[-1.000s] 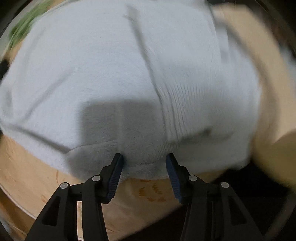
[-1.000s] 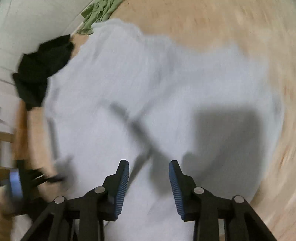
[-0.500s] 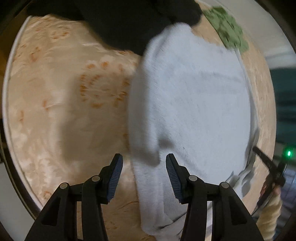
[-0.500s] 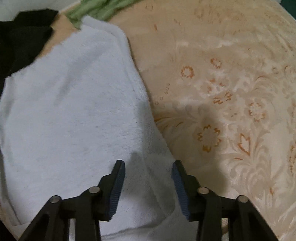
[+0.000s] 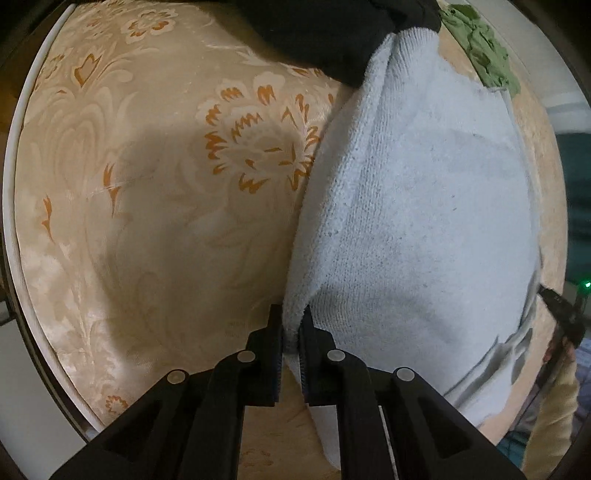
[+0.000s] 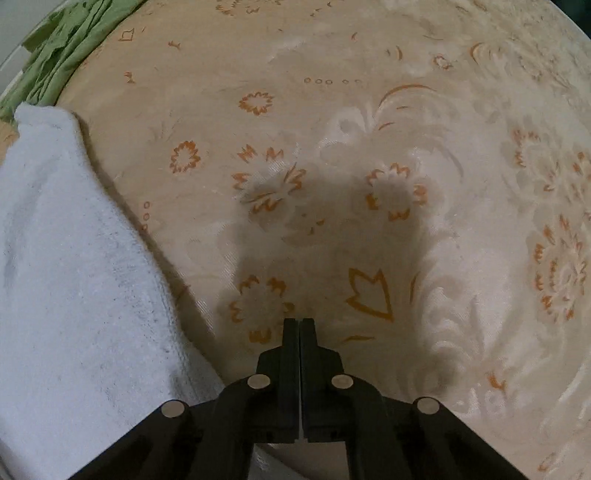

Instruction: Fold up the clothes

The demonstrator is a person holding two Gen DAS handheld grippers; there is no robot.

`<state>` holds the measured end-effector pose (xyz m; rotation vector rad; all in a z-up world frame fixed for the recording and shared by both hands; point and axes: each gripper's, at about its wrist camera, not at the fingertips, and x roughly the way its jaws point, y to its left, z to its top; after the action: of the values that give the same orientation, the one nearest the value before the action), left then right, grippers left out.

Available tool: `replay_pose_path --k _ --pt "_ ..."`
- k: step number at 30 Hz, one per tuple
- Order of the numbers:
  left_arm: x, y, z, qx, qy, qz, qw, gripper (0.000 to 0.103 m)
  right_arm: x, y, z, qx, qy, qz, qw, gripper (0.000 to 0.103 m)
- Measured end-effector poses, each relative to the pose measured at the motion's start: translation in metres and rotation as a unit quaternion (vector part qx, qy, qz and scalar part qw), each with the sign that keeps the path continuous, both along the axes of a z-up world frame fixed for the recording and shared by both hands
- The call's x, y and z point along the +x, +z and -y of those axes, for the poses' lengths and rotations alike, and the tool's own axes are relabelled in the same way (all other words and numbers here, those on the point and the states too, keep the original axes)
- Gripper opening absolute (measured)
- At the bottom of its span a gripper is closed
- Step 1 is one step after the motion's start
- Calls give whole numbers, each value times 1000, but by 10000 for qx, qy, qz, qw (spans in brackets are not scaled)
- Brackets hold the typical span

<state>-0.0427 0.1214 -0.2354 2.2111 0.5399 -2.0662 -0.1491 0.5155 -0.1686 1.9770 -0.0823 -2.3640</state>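
Cream cloth patterned with orange flowers [image 6: 388, 192] covers the table under both views, shiny and lightly creased. Nearest the left camera, the left gripper [image 5: 291, 328] points down at the near edge of the pale blue knit garment [image 5: 424, 221], and its jaws are closing with a fold of that edge between them, the pads already pinching the knit. Over on the other side, the right gripper [image 6: 299, 325] hangs above bare cloth, jaws pressed together with nothing in them, the garment's edge lying just to its left. Further out, the garment spreads flat across the table, one long edge rolled. Beyond it, a black garment [image 5: 332, 33] overlaps its far corner, and a crumpled green garment [image 6: 62, 48] sits at the table's far rim. A person's yellow sleeve [image 5: 550, 417] shows at the left view's lower right.
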Motion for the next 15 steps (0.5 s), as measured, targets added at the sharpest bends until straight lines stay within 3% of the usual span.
replay_pose_path --k 3,4,5,7,9,15 --pt "-7 11 -4 113 14 120 9999 21 -3 19 13 -206 218 -227 9993 17" --pt "-14 20 -5 141 -11 30 9999 23 -5 28 20 -299 358 -324 9984 34" --pt "-22 30 -6 168 -39 -75 9998 24 -6 36 29 -346 519 -417 9972 44" --pt "-41 48 -8 128 -121 -285 9994 33 -10 51 58 -456 963 -513 9930 44" --pt "-71 58 -8 -24 -179 -443 9989 33 -17 57 89 -548 1282 -494 9890 43" --pt "-157 28 15 328 309 325 9985 33 -52 52 176 -492 1637 -417 9844 42"
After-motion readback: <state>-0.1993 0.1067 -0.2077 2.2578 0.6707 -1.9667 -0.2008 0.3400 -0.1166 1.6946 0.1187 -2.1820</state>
